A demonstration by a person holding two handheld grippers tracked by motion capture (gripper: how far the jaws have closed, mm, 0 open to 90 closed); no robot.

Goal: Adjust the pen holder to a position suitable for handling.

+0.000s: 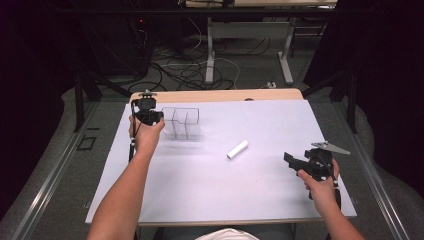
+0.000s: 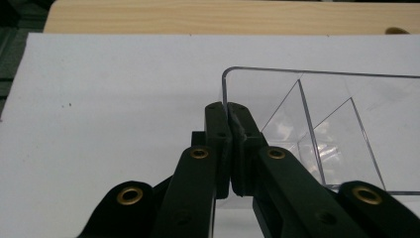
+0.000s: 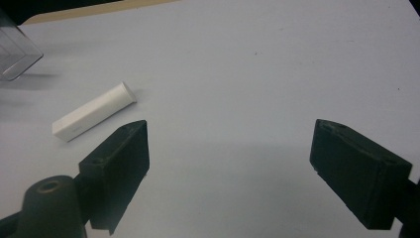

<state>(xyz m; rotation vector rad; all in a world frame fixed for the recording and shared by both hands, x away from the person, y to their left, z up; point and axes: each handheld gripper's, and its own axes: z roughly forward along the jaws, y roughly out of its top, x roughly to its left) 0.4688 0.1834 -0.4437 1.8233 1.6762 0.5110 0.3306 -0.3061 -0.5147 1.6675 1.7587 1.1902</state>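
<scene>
My left tool (image 2: 229,130) pinched the clear divided box's (image 2: 317,124) near wall between closed jaws. My right tool (image 3: 230,163) gaped wide and empty, the white tube (image 3: 94,117) just ahead.

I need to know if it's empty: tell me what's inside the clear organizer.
The clear organizer shows only its dividers and bare bottom, no objects. The left gripper, clamped on its wall, hides the near corner.

No words, numbers, brands or signs to read anywhere. The white tube (image 3: 94,118) on the desk (image 1: 220,190) looks blank; any tiny print is too blurry. The clear box (image 2: 317,124) near it is blank too.
</scene>
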